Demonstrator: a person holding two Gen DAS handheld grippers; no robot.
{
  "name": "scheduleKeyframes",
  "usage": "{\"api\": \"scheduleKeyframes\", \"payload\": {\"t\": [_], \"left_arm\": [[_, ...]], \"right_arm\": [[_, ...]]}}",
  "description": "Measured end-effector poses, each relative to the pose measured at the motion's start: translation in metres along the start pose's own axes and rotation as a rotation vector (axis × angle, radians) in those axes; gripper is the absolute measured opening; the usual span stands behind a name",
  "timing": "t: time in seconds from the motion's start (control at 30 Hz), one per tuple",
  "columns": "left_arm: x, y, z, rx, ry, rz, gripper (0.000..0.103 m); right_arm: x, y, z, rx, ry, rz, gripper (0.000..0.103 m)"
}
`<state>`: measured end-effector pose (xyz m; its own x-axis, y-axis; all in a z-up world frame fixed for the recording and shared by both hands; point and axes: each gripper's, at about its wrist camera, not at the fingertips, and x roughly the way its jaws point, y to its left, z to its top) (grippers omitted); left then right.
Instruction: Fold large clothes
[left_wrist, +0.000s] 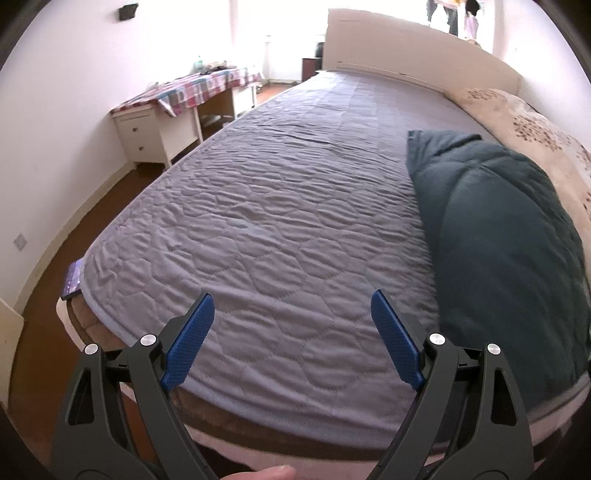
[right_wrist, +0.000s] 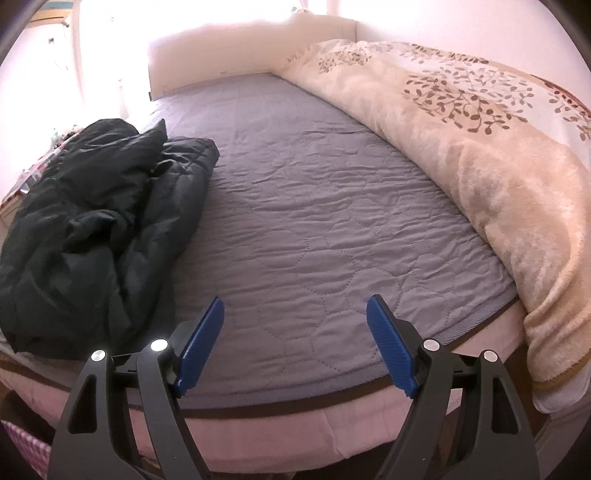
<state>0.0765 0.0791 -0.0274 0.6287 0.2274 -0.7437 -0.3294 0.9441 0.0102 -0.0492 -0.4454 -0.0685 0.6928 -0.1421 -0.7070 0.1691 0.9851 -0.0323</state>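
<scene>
jacket (right_wrist: 96, 225), dark green and quilted, lay bunched on the grey bedspread (right_wrist: 314, 206) near the foot edge (beige blanket (right_wrist: 480, 155) along the far side). my left gripper (left_wrist: 291, 332) and right gripper (right_wrist: 295, 332) hung spread wide, holding nothing.

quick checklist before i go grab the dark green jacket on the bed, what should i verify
1. Left gripper open and holding nothing: ok.
2. Right gripper open and holding nothing: ok.
3. Dark green jacket in sight of both cameras: ok; it lies on the grey quilted bedspread, between the two grippers.
4. Jacket spread flat for folding: not ok; in the right wrist view it is bunched and crumpled.
5. Bare bedspread beside it for spreading out: ok on both sides, though the beige floral blanket takes up the far right edge.
6. Where the sleeves and collar are: cannot tell; they are lost in the folds.
</scene>
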Motion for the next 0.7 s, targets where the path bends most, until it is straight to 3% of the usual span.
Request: {"api": "scheduleKeyframes", "payload": {"t": [0.4, 0.7], "left_arm": [[-0.043, -0.027, -0.043, 0.067, 0.032, -0.113, 0.086], [-0.052, -0.028, -0.050, 0.069, 0.040, -0.123, 0.086]], "right_arm": [[-0.035, 0.003, -0.016, -0.015, -0.015, 0.009, 0.078], [-0.047, 0.008, -0.022, -0.044, -0.025, 0.005, 0.078]]}}
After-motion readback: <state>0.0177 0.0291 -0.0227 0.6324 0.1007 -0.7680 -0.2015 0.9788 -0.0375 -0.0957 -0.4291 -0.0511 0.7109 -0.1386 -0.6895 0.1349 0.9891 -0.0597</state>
